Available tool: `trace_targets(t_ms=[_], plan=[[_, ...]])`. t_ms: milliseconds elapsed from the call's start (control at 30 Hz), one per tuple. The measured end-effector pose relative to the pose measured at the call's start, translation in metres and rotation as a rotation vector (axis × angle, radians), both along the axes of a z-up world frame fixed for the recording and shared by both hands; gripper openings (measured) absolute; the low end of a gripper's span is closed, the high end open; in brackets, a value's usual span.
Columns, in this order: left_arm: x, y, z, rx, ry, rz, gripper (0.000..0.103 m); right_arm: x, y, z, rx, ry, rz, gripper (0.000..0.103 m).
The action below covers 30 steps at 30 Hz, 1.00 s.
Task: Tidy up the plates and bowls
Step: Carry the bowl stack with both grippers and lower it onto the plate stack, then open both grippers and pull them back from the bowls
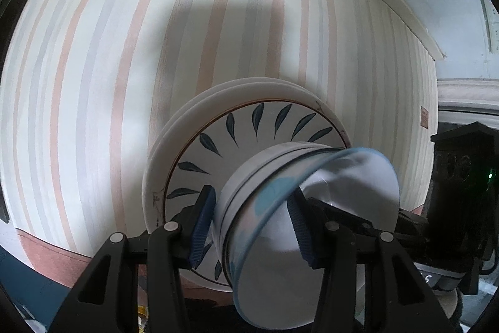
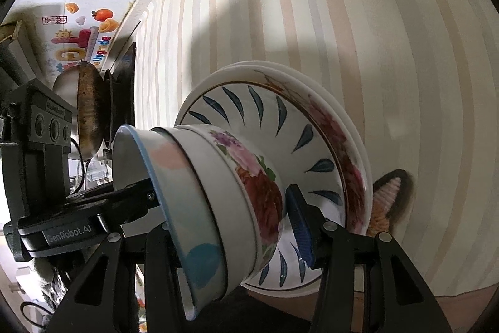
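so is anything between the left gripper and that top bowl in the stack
Nothing visible does. The left gripper already straddles the wall of the top bowl, one blue pad outside and the other inside it. That bowl is nested in the bowl stack, which sits on the leaf-patterned plate.

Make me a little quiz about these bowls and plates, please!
1. True or false: the nested bowls sit on the stack of plates.
2. What pattern rings the top plate: A) blue leaves, B) red stars, C) green dots?
3. Which gripper's blue fingers sit on both sides of the bowls' rim?

Key: 1 true. 2 A. 3 the left gripper; the right gripper straddles the bowls' base.
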<state>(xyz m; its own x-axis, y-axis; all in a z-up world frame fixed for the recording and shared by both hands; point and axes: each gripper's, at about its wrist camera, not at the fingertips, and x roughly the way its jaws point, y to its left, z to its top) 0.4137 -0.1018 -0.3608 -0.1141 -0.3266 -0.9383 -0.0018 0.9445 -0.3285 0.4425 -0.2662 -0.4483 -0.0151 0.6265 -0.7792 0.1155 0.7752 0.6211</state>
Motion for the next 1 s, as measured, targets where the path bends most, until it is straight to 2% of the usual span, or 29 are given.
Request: trace_targets(t_ms=[133, 300, 533, 633, 700, 733, 767, 800, 900, 967, 1000], plan=[[-0.006, -0.004, 0.008, 0.032, -0.034, -0.013, 0.044, -0.002, -0.002, 0.006, -0.016, -0.008, -0.01, 0.052], [-0.016, -0.005, 0.028, 0.064, -0.101, -0.023, 0.044, -0.006, -0.004, 0.032, -0.064, -0.075, -0.002, 0.052], [-0.04, -0.002, 0.068, 0.147, -0.236, -0.038, 0.046, -0.023, -0.004, 0.08, -0.24, -0.196, 0.009, 0.052], [-0.05, 0.003, 0.081, 0.179, -0.288, -0.037, 0.047, -0.034, -0.004, 0.1, -0.305, -0.236, -0.001, 0.059], [-0.055, 0.008, 0.087, 0.184, -0.311, -0.032, 0.056, -0.044, -0.008, 0.112, -0.331, -0.257, -0.017, 0.068], [-0.058, 0.011, 0.091, 0.187, -0.326, -0.03, 0.068, -0.049, -0.01, 0.118, -0.345, -0.273, -0.029, 0.073], [-0.061, 0.014, 0.096, 0.196, -0.344, -0.033, 0.08, -0.054, -0.011, 0.126, -0.36, -0.287, -0.038, 0.081], [-0.063, 0.014, 0.1, 0.204, -0.359, -0.034, 0.082, -0.059, -0.011, 0.132, -0.372, -0.3, -0.045, 0.086], [-0.071, 0.021, 0.113, 0.218, -0.414, -0.028, 0.083, -0.075, -0.013, 0.151, -0.408, -0.337, -0.08, 0.089], [-0.08, 0.025, 0.122, 0.214, -0.443, -0.031, 0.091, -0.086, -0.012, 0.164, -0.427, -0.36, -0.102, 0.09], [-0.083, 0.027, 0.126, 0.213, -0.454, -0.033, 0.091, -0.092, -0.01, 0.169, -0.438, -0.374, -0.114, 0.091]])
